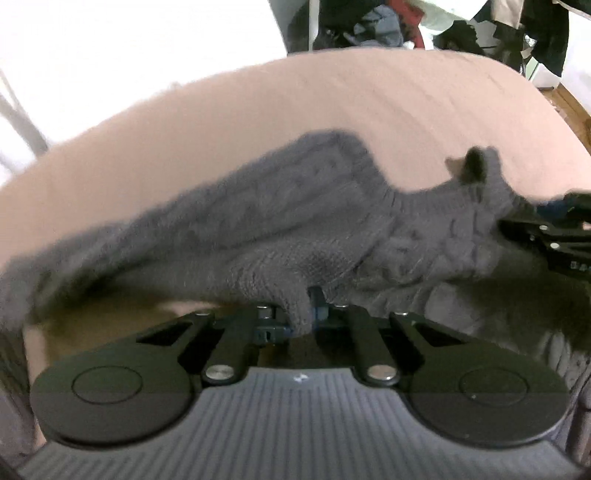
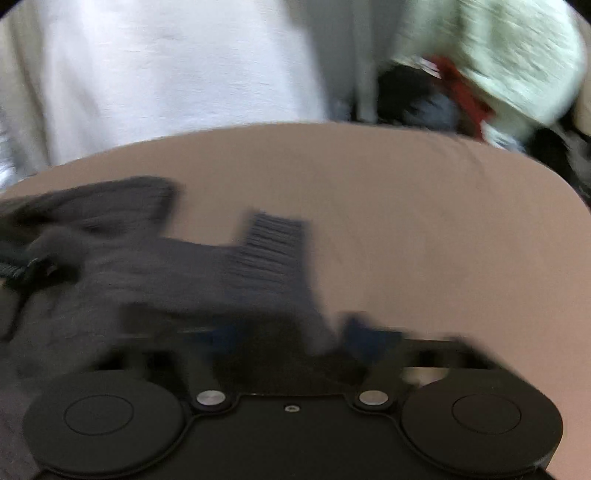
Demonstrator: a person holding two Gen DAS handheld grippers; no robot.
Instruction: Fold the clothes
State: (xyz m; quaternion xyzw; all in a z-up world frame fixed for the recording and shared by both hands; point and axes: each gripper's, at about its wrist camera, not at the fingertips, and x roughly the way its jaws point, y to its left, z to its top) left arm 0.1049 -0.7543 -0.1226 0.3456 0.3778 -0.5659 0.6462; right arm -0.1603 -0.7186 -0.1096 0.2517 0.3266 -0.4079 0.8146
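Overall, we find a pink sheet [image 1: 258,110] under a grey sweater [image 1: 258,221], lifted off it. Left gripper [image 1: 306,317] pinches a sweater fold. Right gripper [image 2: 295,339] is blurred; its grip we cannot tell. No writing is legible.

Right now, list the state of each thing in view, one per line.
Grey knit sweater: lifted and stretched above the bed, pinched at two spots.
Left tongs: shut on a fold of the sweater.
Right tongs: at the sweater's edge, too blurred to read.
Pink bedsheet: spread smooth.
Clothes pile: heaped behind the bed.
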